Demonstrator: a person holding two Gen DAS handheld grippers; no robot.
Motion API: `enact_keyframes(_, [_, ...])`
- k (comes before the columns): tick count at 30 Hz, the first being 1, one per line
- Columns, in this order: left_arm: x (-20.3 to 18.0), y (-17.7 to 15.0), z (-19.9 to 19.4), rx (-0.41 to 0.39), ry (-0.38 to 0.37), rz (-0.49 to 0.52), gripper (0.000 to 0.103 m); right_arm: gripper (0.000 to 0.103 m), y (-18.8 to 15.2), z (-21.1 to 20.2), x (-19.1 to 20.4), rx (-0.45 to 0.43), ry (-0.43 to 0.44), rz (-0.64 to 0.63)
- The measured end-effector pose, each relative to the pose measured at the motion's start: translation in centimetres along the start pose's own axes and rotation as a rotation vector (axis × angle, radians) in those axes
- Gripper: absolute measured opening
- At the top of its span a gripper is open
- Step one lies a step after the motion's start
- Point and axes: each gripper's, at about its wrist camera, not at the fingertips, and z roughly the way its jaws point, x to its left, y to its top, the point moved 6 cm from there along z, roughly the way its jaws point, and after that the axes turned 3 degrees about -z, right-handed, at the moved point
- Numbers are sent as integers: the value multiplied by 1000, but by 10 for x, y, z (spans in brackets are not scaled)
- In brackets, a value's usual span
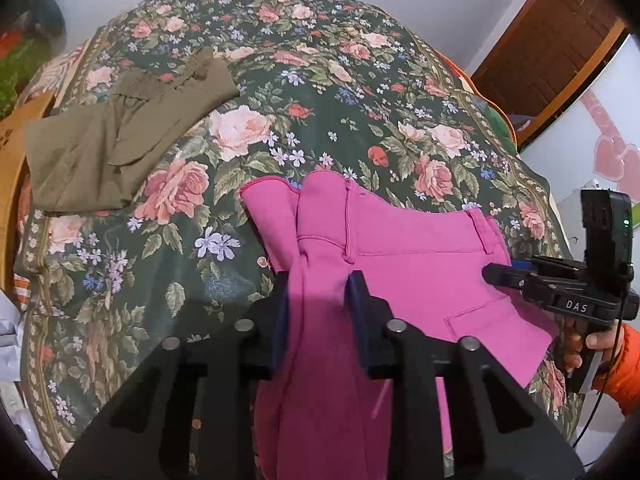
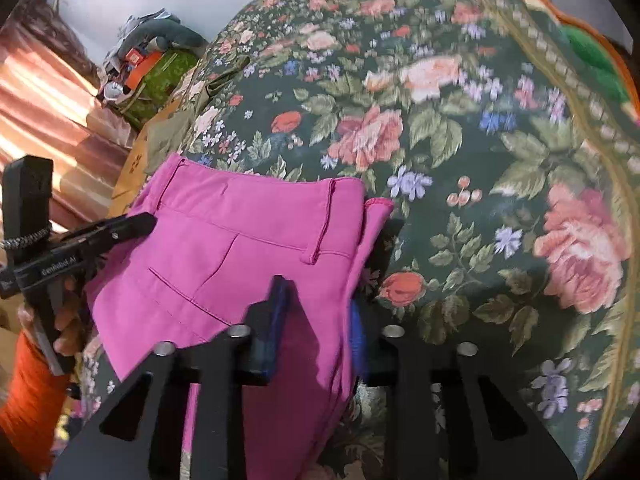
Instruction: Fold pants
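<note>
Pink pants (image 1: 420, 256) lie crumpled on a floral bedspread (image 1: 320, 92), waistband and belt loops facing up. In the left wrist view my left gripper (image 1: 320, 300) is shut on a bunched fold of the pink fabric, which fills the gap between its fingers. My right gripper (image 1: 490, 272) comes in from the right, its tip at the waistband edge. In the right wrist view the right gripper (image 2: 316, 316) is shut on the pink pants (image 2: 224, 240) near the waistband corner. The left gripper (image 2: 140, 224) bites the far left side, held by a hand in an orange sleeve.
A folded olive garment (image 1: 120, 140) lies on the bedspread at the far left. Beside the bed stands a cardboard box (image 1: 12, 152). A wooden door (image 1: 560, 40) is at the back right, and cluttered items (image 2: 148, 64) sit beyond the bed.
</note>
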Motion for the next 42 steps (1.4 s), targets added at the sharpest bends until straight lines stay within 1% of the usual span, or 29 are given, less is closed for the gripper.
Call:
enact_keyframes(1, [-1,0,-2,-6,11,10,23,16,1,-2,2,-7,-12,-20])
enact_keyframes(2, [-3,0,-5,-15,23,22,22,14,3,-5,4,-17,-23,-38])
enact_keyframes(4, [-8,0,-12,-40,48,47,18,13,6,-10,8,-34,-28,-58])
enact_keyframes(7, [-14,3,-25,-78,74,72,16,12,14,-21,16,-68,-32,-95])
enact_keyframes(12, [-18,10,-52,-148,116,108,15,12,35,-42,39,-137,-27,-172])
enact_keyframes(15, [-14,17,-68,-182,130,108,15,12,50,-53,55,-176,-42,-223])
enact_keyframes(20, [-2,34,-101,-265,170,105,14,12,79,-67,84,-248,-42,-286])
enact_keyframes(27, [30,68,-140,-372,216,55,14,12,118,-69,125,-324,-34,-350])
enact_keyframes(33, [72,91,-157,-436,258,-3,14,12,153,-51,156,-356,-20,-382])
enact_keyframes(37, [101,104,-153,-439,283,-40,14,12,170,-32,173,-362,-28,-402])
enact_keyframes(42, [143,121,-138,-422,329,-71,14,12,190,5,188,-329,-24,-388])
